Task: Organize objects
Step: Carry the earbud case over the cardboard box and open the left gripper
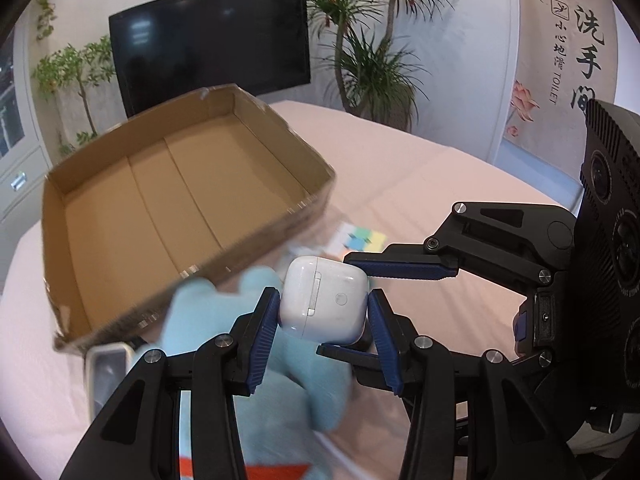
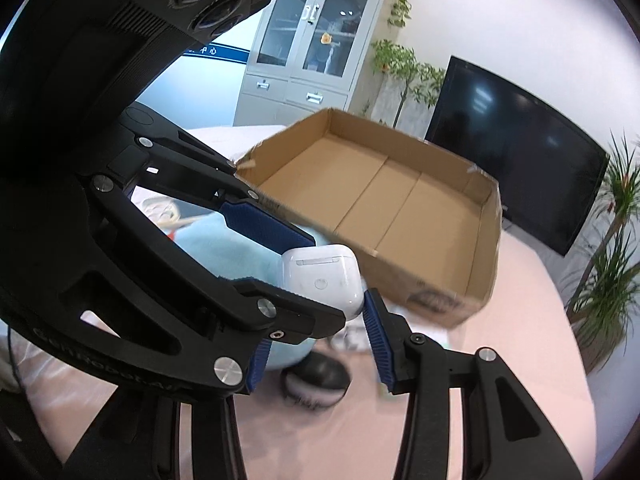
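Observation:
A white earbud case hangs in the air just in front of an empty cardboard box. My left gripper is shut on its two sides. My right gripper reaches in crosswise and is shut on its top and underside. A light blue plush toy lies below and behind the case, partly hidden by the fingers.
The pink-covered table also carries pastel sticky notes, a black round object and a silvery item. A dark screen, plants and a grey cabinet stand behind.

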Motion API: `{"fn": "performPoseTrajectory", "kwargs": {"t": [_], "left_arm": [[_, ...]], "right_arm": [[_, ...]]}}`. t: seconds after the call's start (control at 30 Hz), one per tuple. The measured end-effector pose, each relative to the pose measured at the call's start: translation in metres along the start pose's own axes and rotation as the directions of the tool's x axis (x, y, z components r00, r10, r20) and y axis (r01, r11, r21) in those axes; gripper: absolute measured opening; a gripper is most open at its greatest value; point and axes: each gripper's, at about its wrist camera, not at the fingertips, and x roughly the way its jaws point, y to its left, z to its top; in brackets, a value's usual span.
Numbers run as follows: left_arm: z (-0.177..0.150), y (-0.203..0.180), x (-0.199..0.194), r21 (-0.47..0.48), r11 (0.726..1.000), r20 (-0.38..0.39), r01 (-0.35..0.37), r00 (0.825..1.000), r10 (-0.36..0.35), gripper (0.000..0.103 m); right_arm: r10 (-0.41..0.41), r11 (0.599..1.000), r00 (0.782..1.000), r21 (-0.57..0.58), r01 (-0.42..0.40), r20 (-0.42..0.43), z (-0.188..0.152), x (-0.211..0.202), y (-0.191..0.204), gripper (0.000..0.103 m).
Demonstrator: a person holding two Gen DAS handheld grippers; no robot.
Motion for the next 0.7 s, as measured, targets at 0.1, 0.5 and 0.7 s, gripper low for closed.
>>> {"fn": "performPoseTrajectory", "kwargs": {"t": [0.1,0.5,0.7], "left_arm": [[0.013,0.014,0.002,0.003,1.000,0.018,-0.017,1.000,0.017,0.043],[0.062,0.093,0.032,-0.013,0.998,0.030,-0.055,0.998,0.056,0.043],[0.072,0.138,0.077,-0.047,0.998,-0.043,-0.038,0.998,0.036,0.043]], "right_arm": [[-0.008,1.000,1.000,-0.024,0.008,0.021,0.013,0.010,-0.006,0.041],[-0.003,0.996,0.998,-0.089,0.008,0.062,0.064,0.069,-0.035,0.041],[0.020,0.994,1.000,-0.105,-0.019,0.009,0.077,0.123,-0.048,0.041]]}}
